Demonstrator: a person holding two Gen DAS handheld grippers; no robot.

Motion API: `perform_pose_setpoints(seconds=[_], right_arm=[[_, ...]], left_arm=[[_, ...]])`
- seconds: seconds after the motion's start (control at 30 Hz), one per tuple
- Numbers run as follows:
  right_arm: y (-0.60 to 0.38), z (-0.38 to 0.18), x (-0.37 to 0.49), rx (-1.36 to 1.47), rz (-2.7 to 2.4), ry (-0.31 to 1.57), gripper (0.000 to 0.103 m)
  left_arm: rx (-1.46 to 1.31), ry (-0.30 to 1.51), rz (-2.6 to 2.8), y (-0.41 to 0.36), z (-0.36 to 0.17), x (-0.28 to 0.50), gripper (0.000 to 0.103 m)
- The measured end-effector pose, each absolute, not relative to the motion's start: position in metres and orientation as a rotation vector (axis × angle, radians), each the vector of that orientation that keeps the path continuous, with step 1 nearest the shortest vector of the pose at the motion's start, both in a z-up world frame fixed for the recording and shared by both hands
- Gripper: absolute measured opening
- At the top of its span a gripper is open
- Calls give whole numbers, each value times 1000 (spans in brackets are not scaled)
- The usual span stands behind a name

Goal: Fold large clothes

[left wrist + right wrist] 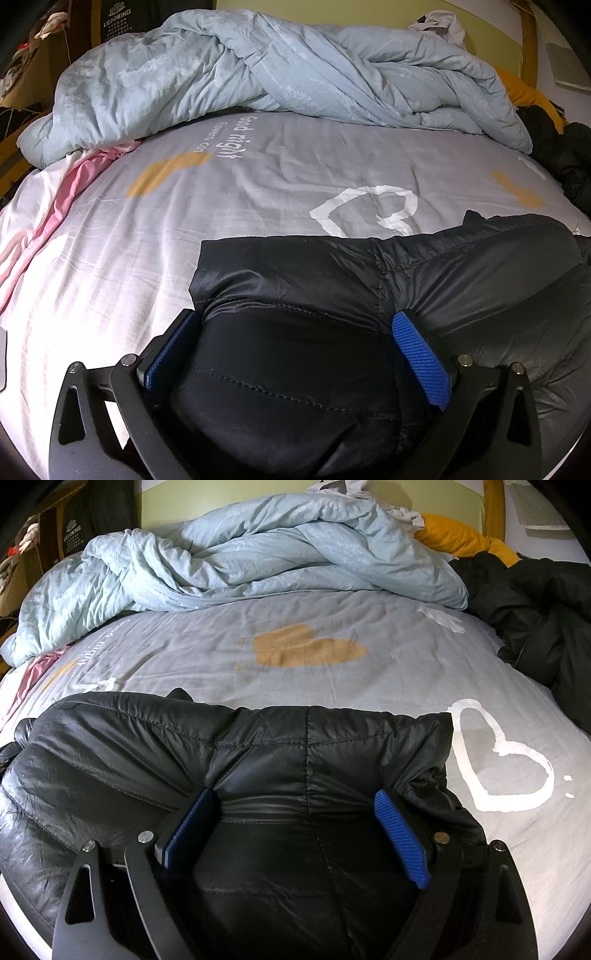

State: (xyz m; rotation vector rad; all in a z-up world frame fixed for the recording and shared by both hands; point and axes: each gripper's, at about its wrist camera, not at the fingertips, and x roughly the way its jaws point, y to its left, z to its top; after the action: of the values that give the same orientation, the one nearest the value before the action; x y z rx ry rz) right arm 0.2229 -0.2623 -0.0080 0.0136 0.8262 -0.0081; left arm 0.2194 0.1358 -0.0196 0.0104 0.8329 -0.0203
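Your 2 grippers, left gripper [295,325] and right gripper [297,805], straddle the black puffer jacket [258,746] on the bedsheet [229,664], jaws wide, pinching nothing; it looks light, squashy, slippery, so grip stitched seams.

Grey printed bed [258,206] carries black puffer jacket [461,266] and rumpled blue duvet [258,74].
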Motion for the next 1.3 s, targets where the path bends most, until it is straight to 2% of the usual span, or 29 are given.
perform_pose_setpoints(seconds=[0.47, 0.53, 0.57, 0.6, 0.7, 0.77, 0.83, 0.9, 0.97, 1.17, 1.3], right_arm=[[-262, -9, 223, 4, -14, 824, 90], [-261, -8, 224, -8, -24, 826, 90], [-262, -8, 224, -10, -27, 825, 90], [-262, -8, 224, -10, -28, 825, 90], [-262, -7, 224, -11, -28, 824, 90], [-262, -8, 224, -10, -29, 824, 90], [-262, -8, 223, -14, -31, 823, 90], [-263, -7, 223, -13, -31, 819, 90], [-264, -7, 222, -10, -30, 816, 90], [-265, -6, 221, -1, -26, 814, 90], [-265, -6, 221, -10, -30, 814, 90]], left_arm=[[61, 802, 21, 130, -11, 215, 103], [83, 737, 31, 127, 2, 205, 88], [97, 693, 37, 126, 13, 199, 77], [121, 639, 37, 125, 28, 189, 73], [168, 422, 5, 112, 85, 135, 70], [148, 361, -52, 99, 111, 102, 69], [38, 402, -111, 85, 122, 80, 57], [-82, 515, -260, 65, 114, 78, 36], [-122, 639, -365, 34, 95, 84, 22], [-228, 814, -379, -12, 50, 113, 20], [-149, 884, -267, -33, 20, 127, 22]])
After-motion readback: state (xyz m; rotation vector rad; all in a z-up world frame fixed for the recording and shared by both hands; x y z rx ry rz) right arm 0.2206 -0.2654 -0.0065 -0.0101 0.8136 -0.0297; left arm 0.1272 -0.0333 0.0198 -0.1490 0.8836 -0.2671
